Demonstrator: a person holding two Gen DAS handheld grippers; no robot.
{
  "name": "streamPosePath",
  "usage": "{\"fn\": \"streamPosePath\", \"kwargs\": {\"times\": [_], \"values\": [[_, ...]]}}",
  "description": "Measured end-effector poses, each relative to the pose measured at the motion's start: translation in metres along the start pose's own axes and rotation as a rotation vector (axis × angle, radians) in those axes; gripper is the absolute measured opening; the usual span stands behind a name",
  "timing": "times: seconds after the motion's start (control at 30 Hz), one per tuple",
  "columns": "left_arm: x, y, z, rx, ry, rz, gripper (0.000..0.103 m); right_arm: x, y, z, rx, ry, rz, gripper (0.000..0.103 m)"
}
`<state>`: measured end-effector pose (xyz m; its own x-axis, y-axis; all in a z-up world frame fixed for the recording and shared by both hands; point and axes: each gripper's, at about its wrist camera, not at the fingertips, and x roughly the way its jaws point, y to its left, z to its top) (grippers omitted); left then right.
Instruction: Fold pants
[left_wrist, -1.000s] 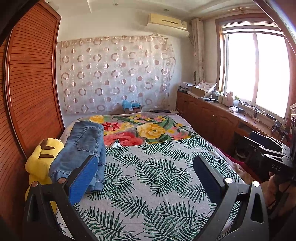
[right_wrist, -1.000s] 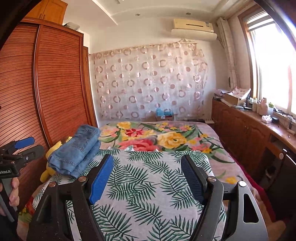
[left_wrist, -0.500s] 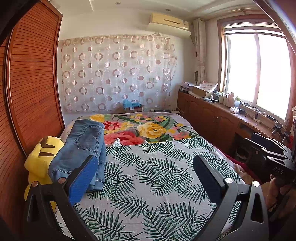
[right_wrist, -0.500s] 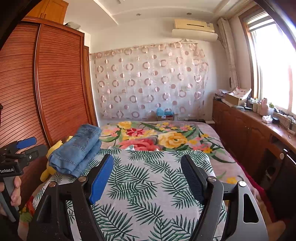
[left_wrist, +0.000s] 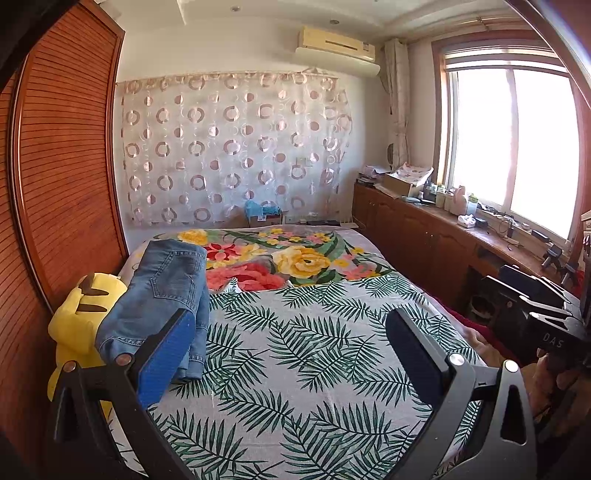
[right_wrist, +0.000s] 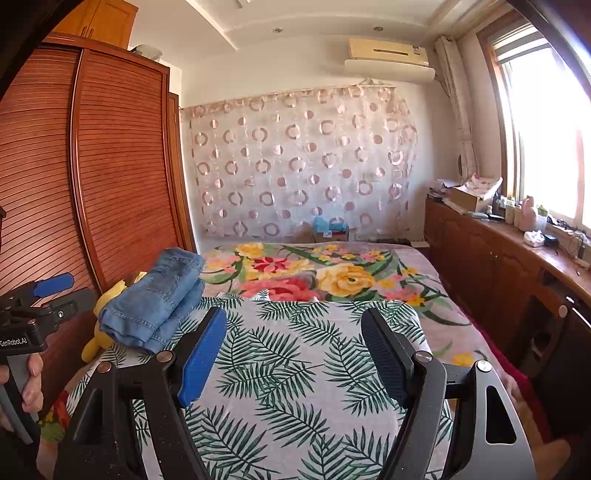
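A pair of blue jeans (left_wrist: 162, 291) lies folded in a stack at the left edge of the bed (left_wrist: 295, 369), partly resting on a yellow plush toy (left_wrist: 77, 317). My left gripper (left_wrist: 290, 317) hovers open over the leaf-print cover, and its blue left pad overlaps the near end of the jeans in the picture. In the right wrist view the jeans (right_wrist: 159, 299) sit left of my right gripper (right_wrist: 293, 315), which is open with nothing between its fingers. The left gripper (right_wrist: 70, 290) shows at that view's left edge, held by a hand (right_wrist: 31, 380).
A slatted wooden wardrobe (left_wrist: 66, 184) runs along the left of the bed. A wooden cabinet (left_wrist: 424, 236) with clutter stands under the window on the right. A patterned curtain (left_wrist: 236, 147) hangs on the far wall. The right gripper's body (left_wrist: 535, 306) shows at the right edge.
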<state>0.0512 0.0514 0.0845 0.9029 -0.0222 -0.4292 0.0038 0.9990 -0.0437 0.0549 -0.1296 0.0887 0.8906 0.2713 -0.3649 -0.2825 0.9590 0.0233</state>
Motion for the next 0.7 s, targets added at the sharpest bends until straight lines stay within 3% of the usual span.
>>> {"fn": "streamPosePath", "kwargs": {"times": [0.7], "values": [[-0.0002,-0.0006,-0.0001,-0.001,-0.003,-0.001,0.103,-0.0001,-0.0007,-0.0005,-0.004,-0.003,0.005,0.077]]}}
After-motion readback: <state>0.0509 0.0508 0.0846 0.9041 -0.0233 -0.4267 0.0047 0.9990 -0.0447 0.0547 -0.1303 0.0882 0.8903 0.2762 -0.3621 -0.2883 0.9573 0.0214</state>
